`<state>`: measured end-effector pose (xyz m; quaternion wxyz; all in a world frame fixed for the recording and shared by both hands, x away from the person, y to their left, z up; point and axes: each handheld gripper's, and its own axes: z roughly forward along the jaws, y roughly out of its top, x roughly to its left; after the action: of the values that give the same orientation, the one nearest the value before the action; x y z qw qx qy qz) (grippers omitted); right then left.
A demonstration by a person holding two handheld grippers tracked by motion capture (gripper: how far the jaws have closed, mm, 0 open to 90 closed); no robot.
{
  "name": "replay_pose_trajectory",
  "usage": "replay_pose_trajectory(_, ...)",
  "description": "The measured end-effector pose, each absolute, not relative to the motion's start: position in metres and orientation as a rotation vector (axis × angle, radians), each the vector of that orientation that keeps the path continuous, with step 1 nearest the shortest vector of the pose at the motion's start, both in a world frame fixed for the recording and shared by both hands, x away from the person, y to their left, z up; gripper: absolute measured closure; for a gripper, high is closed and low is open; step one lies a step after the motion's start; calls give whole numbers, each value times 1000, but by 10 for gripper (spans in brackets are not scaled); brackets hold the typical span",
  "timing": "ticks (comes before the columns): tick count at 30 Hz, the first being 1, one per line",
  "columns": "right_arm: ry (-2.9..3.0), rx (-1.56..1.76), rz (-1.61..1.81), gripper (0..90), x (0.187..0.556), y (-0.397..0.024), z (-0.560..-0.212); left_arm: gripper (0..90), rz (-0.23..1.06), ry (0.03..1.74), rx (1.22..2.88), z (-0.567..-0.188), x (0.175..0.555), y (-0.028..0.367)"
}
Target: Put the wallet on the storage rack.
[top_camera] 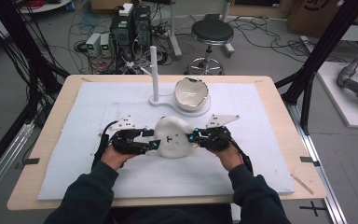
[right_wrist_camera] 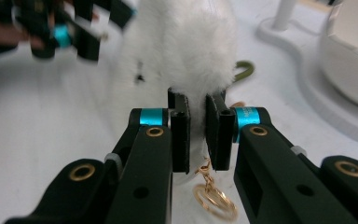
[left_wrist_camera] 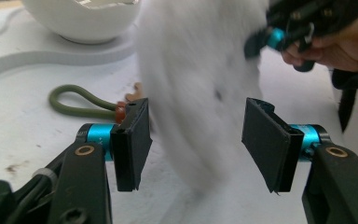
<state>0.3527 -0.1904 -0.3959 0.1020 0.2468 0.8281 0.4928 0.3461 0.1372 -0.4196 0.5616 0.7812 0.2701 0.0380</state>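
where it lies, fluffy white plush toy (top_camera: 172, 136) w/ gold keyring (right_wrist_camera: 213, 199).

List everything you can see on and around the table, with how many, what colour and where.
Fluffy plush toy: one, white, middle of the mat between the two grippers.
Gold key ring: one, gold, on a chain below the plush.
Green loop: one, olive green, on the mat beside the plush.
Bowl: one, white, jagged rim, on the stand base behind the plush.
Stand: one, white, upright post on a flat base.
Mat: one, white, covering the table.
Table: one, light wood.
Stool: one, black seat, on the floor behind the table.
Left gripper: one, black with blue, jaws open around the plush.
Right gripper: one, black with blue, jaws pinching the plush.
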Motion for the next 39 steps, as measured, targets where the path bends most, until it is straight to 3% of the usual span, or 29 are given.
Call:
replay_pose_trajectory(6,2370,734,1560,825,350,-193,-391,423,97,648,1884,-426,348,125)
replay_pose_trajectory(7,2371,710,1562,824,349,-191,-391,566,112,622,1895,-426,347,124)
replay_pose_trajectory(8,2371,708,1552,823,348,-190,-391,648,123,612,1901,-425,346,124)
replay_pose_trajectory(11,2386,671,1492,814,348,-190,-391,745,163,596,1899,-421,344,128)
replay_pose_trajectory(27,2546,553,1443,792,346,-183,-399,751,226,592,1829,-410,344,141)
replay_pose_trajectory(29,2551,555,1463,729,347,-184,-398,758,232,573,1831,-409,344,142)
replay_pose_trajectory(31,2531,567,1482,586,348,-187,-397,767,228,561,1825,-408,343,142)
replay_pose_trajectory(32,2531,567,1482,586,348,-187,-397,767,223,545,1822,-407,342,142)
replay_pose_trajectory(33,2486,597,1494,511,349,-191,-393,769,210,523,1833,-406,342,140)
replay_pose_trajectory(39,2404,581,1573,444,352,-197,-382,769,181,448,1897,-408,339,130)
